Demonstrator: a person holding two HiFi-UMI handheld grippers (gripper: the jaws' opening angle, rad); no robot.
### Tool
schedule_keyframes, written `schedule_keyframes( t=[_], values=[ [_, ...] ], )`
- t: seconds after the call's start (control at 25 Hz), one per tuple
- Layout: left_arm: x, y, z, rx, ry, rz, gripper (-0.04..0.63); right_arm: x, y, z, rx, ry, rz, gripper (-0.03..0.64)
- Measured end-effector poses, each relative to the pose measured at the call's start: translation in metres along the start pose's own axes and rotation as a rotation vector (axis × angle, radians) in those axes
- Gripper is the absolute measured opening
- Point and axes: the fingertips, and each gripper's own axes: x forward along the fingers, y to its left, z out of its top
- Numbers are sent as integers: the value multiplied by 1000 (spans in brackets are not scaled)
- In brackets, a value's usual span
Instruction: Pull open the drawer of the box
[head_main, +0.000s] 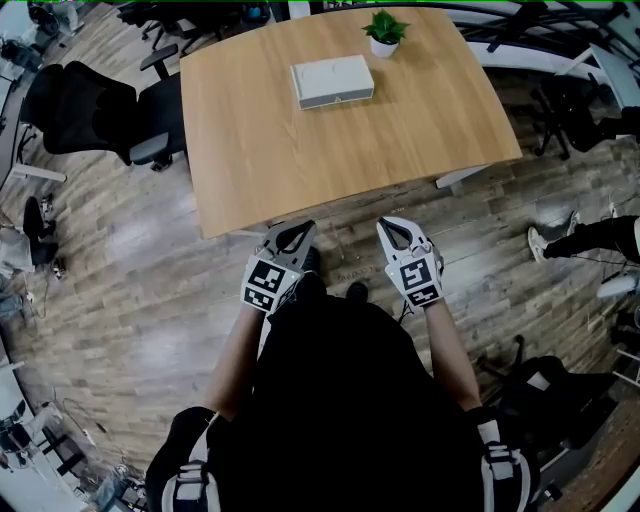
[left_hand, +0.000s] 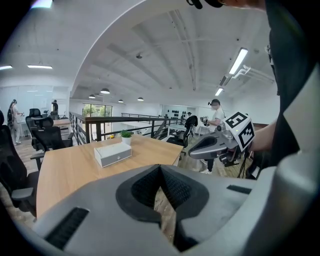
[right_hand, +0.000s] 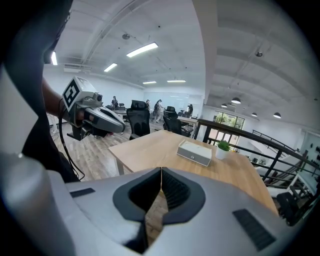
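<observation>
While both hang low-centre, off the table (head_main: 250, 160) | left gripper (head_main: 297, 230) jaws pressed together, empty | right gripper (head_main: 390, 228) same | box (head_main: 332, 82) upper centre, well apart, straight ahead | long axis left-right | drawer probably faces near side | neither clearly nearer

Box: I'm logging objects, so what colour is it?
The box is white, clearest in the head view.

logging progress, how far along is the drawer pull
Done: nothing; the box sits on the table, drawer looking shut. In hand: nothing; left gripper and right gripper are both shut, empty, short of the table. Left: reach the box, grip the drawer, pull.
</observation>
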Motion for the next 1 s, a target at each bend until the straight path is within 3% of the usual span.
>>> schedule_keyframes(
  t=[1.0],
  values=[
    [10, 94, 6, 45, -3, -98, 21, 72, -4, 35, 69, 24, -108, 25]
  ],
)
